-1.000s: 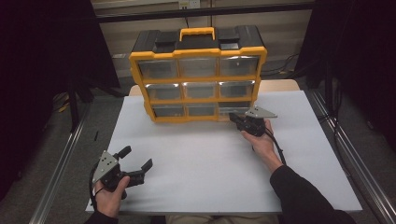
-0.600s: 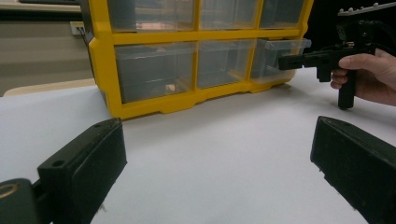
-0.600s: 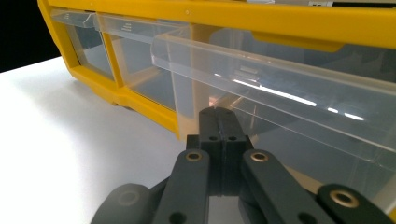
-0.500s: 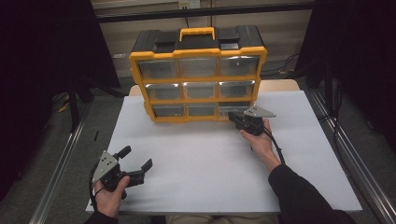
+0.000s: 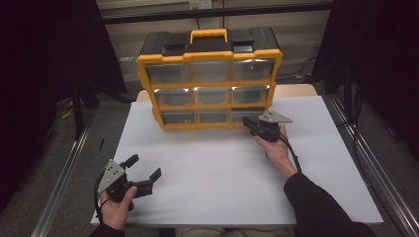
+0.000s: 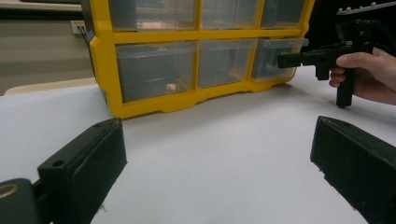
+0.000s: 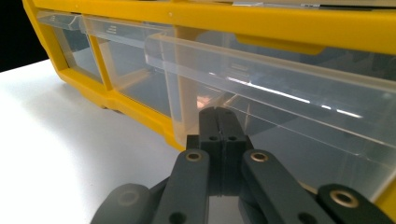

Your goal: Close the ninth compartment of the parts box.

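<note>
Yellow drawer cabinet (image 5: 209,79) before right claw (image 5: 248,121)

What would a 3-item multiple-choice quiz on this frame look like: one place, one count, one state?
1. Where is the right gripper?
A. at the bottom-right drawer of the organizer
B. on the carry handle
C. at the table's near edge

2. How many clear drawers does the organizer front show?
A. six
B. nine
C. twelve

3. How do the left gripper's jaws stand?
A. shut on a drawer
B. shut on nothing
C. open, with nothing between them

Key: 1 A, its tips meet that drawer's front in the right gripper view. 2 B, three rows of three. 3 C, the left gripper view has bare white table between its jaws.
</note>
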The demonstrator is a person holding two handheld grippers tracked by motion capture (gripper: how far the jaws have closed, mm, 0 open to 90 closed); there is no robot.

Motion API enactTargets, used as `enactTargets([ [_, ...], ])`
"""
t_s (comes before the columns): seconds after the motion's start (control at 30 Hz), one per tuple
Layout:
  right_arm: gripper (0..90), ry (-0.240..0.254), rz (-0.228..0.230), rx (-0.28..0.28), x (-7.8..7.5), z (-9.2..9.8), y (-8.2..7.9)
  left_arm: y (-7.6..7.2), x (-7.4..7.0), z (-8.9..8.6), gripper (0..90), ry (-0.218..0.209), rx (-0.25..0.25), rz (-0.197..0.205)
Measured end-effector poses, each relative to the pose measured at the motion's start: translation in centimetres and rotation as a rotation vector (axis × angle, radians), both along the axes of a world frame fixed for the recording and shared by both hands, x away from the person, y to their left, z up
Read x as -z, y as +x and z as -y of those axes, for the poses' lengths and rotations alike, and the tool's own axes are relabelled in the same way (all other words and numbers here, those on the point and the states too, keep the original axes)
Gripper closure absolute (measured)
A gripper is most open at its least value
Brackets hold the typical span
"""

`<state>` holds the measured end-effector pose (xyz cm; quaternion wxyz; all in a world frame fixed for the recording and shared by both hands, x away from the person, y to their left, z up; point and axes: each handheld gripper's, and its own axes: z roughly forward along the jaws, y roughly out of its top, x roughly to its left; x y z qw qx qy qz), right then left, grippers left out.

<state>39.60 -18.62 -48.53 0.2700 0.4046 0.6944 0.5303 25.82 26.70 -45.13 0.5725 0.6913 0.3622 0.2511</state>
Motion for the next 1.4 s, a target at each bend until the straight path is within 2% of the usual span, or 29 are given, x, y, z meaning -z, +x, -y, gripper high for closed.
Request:
enactTargets([
  [1.4,90.0,0.006,0.004,0.048,0.1,0.5,1.3,0.0,0.0,0.0,3.3,-0.006,-0.006,-0.005],
])
